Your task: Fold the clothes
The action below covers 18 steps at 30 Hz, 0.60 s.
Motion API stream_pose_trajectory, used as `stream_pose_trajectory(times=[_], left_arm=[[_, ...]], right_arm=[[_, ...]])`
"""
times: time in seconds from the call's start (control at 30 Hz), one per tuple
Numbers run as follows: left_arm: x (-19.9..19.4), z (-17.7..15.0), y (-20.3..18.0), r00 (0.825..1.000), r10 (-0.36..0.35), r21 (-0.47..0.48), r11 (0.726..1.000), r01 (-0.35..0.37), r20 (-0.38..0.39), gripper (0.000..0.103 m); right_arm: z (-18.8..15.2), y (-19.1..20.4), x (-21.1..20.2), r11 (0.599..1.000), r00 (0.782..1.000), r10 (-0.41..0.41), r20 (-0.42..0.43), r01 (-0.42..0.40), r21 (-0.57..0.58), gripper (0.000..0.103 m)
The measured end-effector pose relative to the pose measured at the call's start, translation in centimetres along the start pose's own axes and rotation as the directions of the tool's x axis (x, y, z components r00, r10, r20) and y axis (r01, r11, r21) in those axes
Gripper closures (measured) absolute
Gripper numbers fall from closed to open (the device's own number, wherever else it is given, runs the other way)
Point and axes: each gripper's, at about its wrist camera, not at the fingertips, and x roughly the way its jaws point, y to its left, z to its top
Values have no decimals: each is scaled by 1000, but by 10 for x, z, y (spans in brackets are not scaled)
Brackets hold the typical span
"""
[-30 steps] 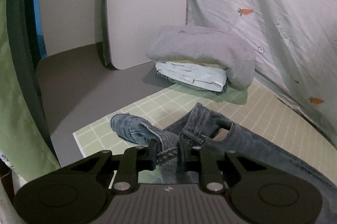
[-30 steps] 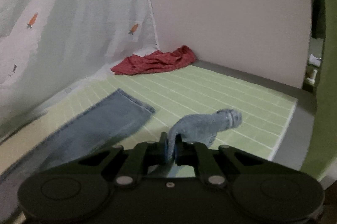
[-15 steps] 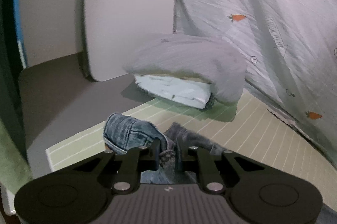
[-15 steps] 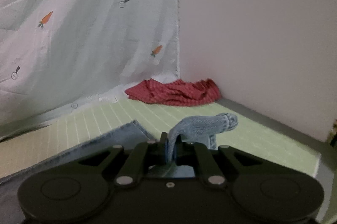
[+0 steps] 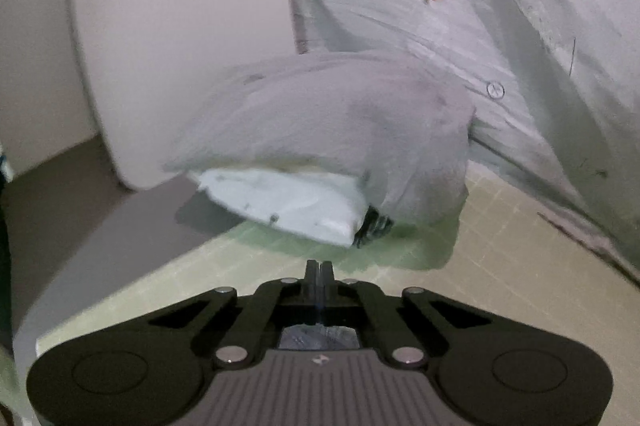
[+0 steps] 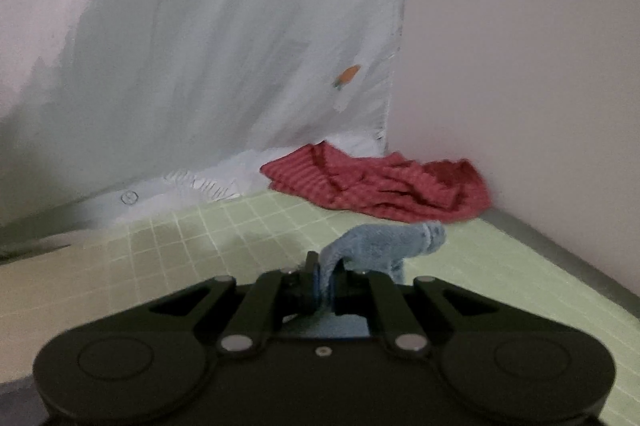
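Note:
My left gripper (image 5: 319,272) has its fingers pressed together; only a scrap of blue jeans (image 5: 316,337) shows below them, behind the linkage, so the hold on the cloth cannot be confirmed. My right gripper (image 6: 326,276) is shut on a fold of the jeans leg (image 6: 384,246), which sticks up and to the right over the green checked mat (image 6: 240,226). A stack of folded clothes (image 5: 332,142), grey on top of white, lies on the mat straight ahead of my left gripper.
A crumpled red striped garment (image 6: 380,186) lies in the far corner by the wall. A white sheet with carrot prints (image 5: 500,26) hangs at the back. A pale board (image 5: 180,26) leans at the left. The grey table edge (image 5: 80,246) runs along the mat.
Both grippers rose and moved forward. The jeans dropped out of the left view from in front of the fingers. The folded stack and the red garment loom closer.

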Motion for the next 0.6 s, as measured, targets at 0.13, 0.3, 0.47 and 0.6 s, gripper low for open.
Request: stream_pose_trajectory(times=[0.13, 0.3, 0.47, 0.6], left_arm=[[33, -2, -20, 997, -41, 10, 999, 41, -66, 100], [53, -29, -35, 982, -42, 102, 993, 62, -184, 80], [47, -48, -25, 969, -76, 89, 991, 99, -233, 54], [36, -51, -24, 965, -109, 103, 985, 136, -238, 45]], right_arm=[[-5, 41, 56, 995, 999, 3, -45, -8, -95, 98], [-25, 67, 108, 986, 979, -21, -204, -14, -168, 96], [-25, 68, 94, 987, 978, -37, -206, 4, -160, 36], [-25, 65, 60, 994, 974, 62, -219, -80, -72, 19]])
